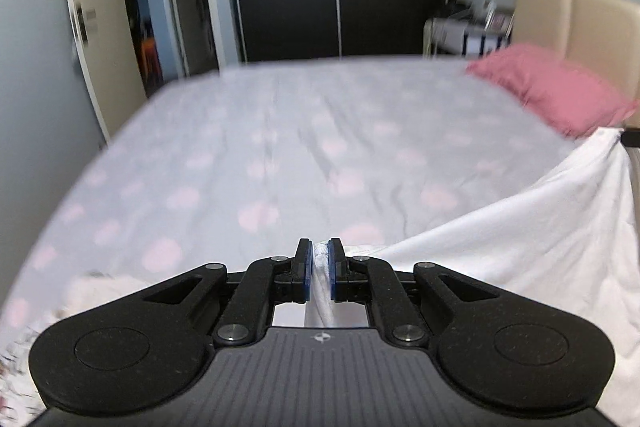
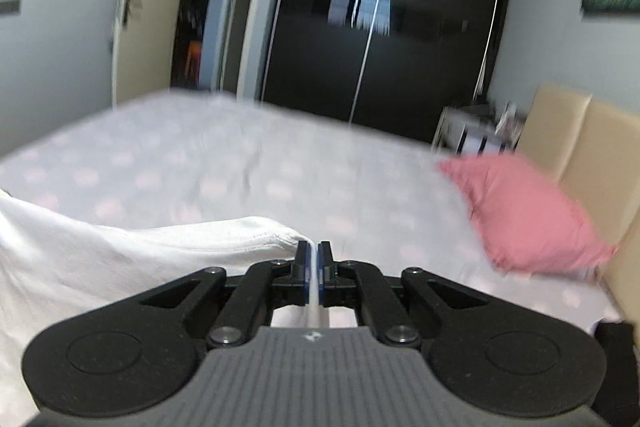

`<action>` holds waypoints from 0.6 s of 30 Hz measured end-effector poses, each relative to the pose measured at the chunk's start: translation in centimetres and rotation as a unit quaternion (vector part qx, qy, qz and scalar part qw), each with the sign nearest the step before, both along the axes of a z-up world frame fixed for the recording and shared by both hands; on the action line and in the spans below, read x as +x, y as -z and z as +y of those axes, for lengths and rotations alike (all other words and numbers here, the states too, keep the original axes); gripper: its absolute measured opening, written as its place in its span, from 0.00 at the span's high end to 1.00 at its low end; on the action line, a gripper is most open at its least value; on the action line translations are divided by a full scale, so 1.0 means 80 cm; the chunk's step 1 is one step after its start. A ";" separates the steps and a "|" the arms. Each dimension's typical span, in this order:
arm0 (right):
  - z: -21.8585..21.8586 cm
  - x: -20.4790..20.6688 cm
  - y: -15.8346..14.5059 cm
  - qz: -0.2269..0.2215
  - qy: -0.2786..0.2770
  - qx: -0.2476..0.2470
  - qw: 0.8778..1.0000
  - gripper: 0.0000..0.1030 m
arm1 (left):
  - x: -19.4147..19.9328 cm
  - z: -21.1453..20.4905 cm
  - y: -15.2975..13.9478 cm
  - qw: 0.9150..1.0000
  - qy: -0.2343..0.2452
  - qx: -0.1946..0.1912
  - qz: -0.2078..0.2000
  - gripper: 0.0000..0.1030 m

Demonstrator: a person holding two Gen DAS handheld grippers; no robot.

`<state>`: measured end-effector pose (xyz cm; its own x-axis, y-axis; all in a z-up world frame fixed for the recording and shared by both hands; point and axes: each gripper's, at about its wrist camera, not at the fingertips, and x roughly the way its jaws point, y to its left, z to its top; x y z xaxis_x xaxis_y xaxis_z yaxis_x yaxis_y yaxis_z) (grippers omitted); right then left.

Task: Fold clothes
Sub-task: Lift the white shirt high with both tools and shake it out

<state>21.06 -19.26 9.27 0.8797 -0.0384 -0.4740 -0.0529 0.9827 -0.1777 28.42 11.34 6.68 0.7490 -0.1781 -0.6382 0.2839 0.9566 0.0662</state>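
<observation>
Pinched between the blue pads of the left gripper (image 1: 319, 255), a bunched edge of the white garment (image 1: 520, 227) is held above the bed (image 1: 280, 147); the jaws are closed on the cloth, which is seen passing down between them. From that grip the garment is stretched to the right and upward, where its far corner is drawn taut at the frame edge. A second, patterned cloth (image 1: 24, 347) is glimpsed at the lower left, too blurred to be identified. The bed is covered by a pale sheet with pink spots, and a pink pillow (image 1: 552, 95) is laid near the cream headboard (image 1: 580, 15). In the right wrist view, the right gripper (image 2: 314, 255) is likewise clamped on a thin fold of the same garment (image 2: 100, 251), which is spread away to the left. A dark wardrobe (image 2: 380, 27) is seen behind the bed.
</observation>
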 end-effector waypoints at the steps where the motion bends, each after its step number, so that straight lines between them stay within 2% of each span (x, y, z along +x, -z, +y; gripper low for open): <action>1: -0.001 0.012 0.018 0.014 0.001 0.001 1.000 0.96 | 0.014 0.001 0.022 1.000 -0.003 0.001 0.014 0.94; 5: -0.007 0.058 0.088 0.070 0.005 0.006 0.998 0.96 | 0.046 -0.001 0.096 0.998 -0.004 0.010 0.060 0.94; 8: -0.011 0.093 0.141 0.112 0.009 0.010 0.994 0.96 | 0.056 -0.001 0.136 0.996 -0.001 0.019 0.087 0.94; 12: -0.017 0.140 0.212 0.167 0.013 0.015 0.986 0.96 | 0.068 -0.010 0.156 0.992 0.014 0.027 0.122 0.93; 16: -0.026 0.150 0.220 0.188 0.019 0.024 0.982 0.96 | 0.064 -0.011 0.158 0.990 0.032 0.033 0.134 0.93; 18: -0.031 0.142 0.210 0.176 0.018 0.035 0.984 0.96 | 0.055 -0.009 0.145 0.992 0.039 0.023 0.121 0.94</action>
<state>32.39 -21.71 -7.55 0.6598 -0.0229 -0.7511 -0.0632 0.9943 -0.0858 32.82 10.58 -4.94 0.5577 -0.1956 -0.8067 0.3699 0.9286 0.0306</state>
